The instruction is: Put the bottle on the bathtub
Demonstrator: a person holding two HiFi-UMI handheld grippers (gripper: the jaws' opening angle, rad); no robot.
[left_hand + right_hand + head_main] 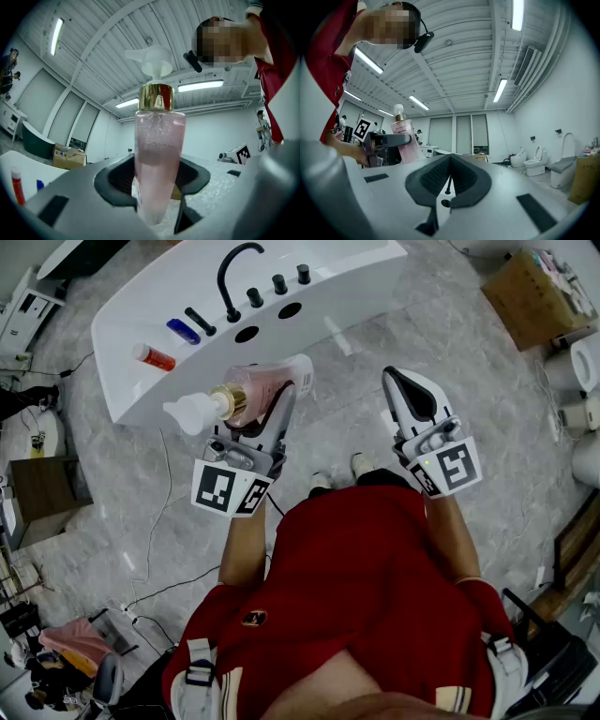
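Observation:
A clear pump bottle [251, 390] of pink liquid, with a gold collar and a white pump head, is clamped in my left gripper [272, 407]. It is held near the front rim of the white bathtub [141, 352]. In the left gripper view the bottle [158, 159] stands upright between the jaws, pump at the top. My right gripper [411, 395] is held apart to the right, shut with nothing in it. From the right gripper view the bottle [404, 136] shows at the left, with the right gripper [450, 176] in the foreground.
On the tub's rim lie a red-and-white tube [153, 357], a blue item [183, 331], and a black faucet [232, 277] with knobs. A cardboard box [534, 292] and toilets [581, 409] stand at the right. Cables cross the marble floor [141, 521].

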